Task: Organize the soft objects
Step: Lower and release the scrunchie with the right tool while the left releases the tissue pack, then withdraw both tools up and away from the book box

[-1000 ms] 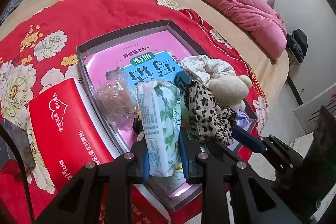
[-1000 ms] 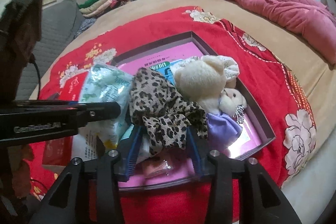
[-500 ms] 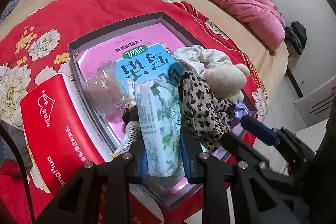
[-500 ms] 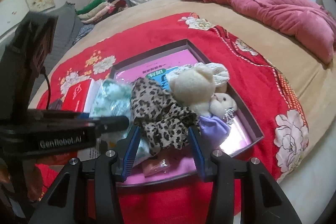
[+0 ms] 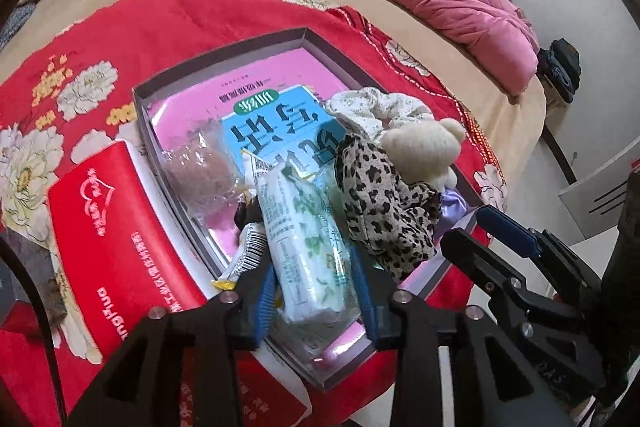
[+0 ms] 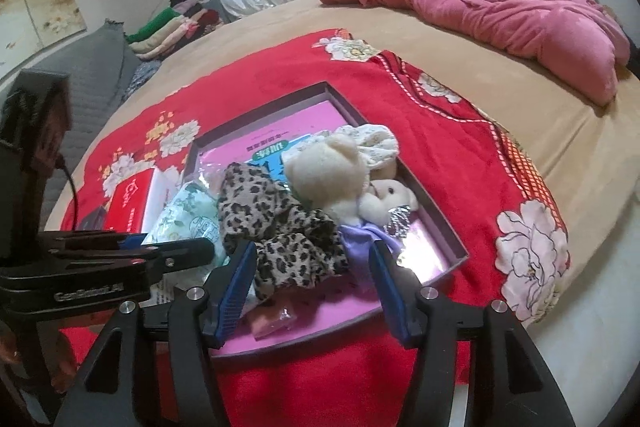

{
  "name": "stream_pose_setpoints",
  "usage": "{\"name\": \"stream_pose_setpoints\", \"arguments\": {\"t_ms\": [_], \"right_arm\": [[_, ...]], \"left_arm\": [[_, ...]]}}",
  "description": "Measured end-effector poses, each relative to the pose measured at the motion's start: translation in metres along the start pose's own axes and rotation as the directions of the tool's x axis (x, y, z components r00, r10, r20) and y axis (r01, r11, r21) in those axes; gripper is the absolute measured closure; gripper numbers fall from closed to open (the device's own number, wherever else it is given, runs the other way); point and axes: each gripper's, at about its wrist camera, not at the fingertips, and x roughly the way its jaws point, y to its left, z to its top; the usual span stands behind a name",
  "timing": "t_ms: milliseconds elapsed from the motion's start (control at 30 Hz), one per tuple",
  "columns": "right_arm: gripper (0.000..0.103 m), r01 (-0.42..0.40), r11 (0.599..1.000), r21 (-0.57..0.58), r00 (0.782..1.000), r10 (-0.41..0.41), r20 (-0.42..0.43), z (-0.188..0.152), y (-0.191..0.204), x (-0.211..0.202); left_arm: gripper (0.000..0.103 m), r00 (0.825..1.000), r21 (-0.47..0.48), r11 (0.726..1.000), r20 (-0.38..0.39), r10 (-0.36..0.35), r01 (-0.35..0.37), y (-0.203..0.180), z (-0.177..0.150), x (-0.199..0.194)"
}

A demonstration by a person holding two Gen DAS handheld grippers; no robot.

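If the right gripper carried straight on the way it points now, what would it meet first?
Most likely the leopard-print cloth: it lies directly between the opening jaws of the right gripper, piled in the grey tray, with the cream teddy bear just beyond. Depth is hard to judge through the fisheye.

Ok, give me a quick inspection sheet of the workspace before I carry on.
Surface: bed with red floral blanket.
Job's things: grey tray holds tissue pack, leopard-print cloth, cream teddy, floral scrunchie.
Clutter: booklets in the tray, red box beside it, pink quilt.
Grippers: left gripper opening, tissue pack between the jaws; right gripper opening around the leopard-print cloth.
Cables: black lead on the left rig.
Surroundings: curtains, folded clothes.
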Motion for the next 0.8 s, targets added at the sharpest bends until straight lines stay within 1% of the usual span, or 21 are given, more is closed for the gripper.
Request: {"name": "stream_pose_setpoints", "arguments": {"t_ms": [67,100,267,433,500,600,667,700,800], "right_arm": [[0.038,-0.006,1.000,0.014,1.000,0.006,0.003,0.000,-0.002,-0.001],[0.038,-0.007,1.000,0.018,1.000,0.007,0.002,0.000,-0.003,-0.001],[0.038,0.001,1.000,0.012,1.000,-0.001,0.003,0.001,-0.001,-0.002],[0.037,0.004,1.000,0.029,1.000,-0.004,0.003,0.001,-0.003,-0.001],[0.037,0.007,0.999,0.034,1.000,-0.007,0.002,0.001,-0.004,0.000],[0.037,0.016,1.000,0.024,1.000,-0.016,-0.002,0.000,-0.002,0.001],[0.034,0.029,0.999,0.017,1.000,-0.029,-0.004,0.001,-0.001,0.001],[0.029,0.040,0.999,0.016,0.999,-0.040,-0.003,0.001,-0.001,0.001],[0.029,0.055,0.998,0.022,0.998,-0.055,0.006,0.002,-0.003,0.000]], "left_arm": [[0.053,1.000,-0.002,1.000,0.006,-0.023,0.023,0.001,0.000,-0.004],[0.052,1.000,-0.006,1.000,0.005,-0.026,0.026,0.001,0.000,-0.004],[0.052,1.000,-0.013,1.000,0.005,-0.020,0.020,0.004,0.000,-0.006],[0.050,1.000,-0.008,1.000,0.023,-0.009,0.009,0.006,-0.002,-0.010],[0.048,1.000,-0.004,1.000,0.030,-0.009,0.009,0.006,-0.003,-0.013],[0.043,0.999,-0.002,1.000,0.039,-0.017,0.017,0.005,-0.003,-0.015],[0.043,0.999,0.000,1.000,0.049,-0.018,0.018,0.003,-0.003,-0.018],[0.042,0.998,-0.001,1.000,0.055,-0.020,0.020,0.003,-0.003,-0.019],[0.041,0.997,0.001,1.000,0.074,-0.016,0.016,0.001,-0.004,-0.025]]}}
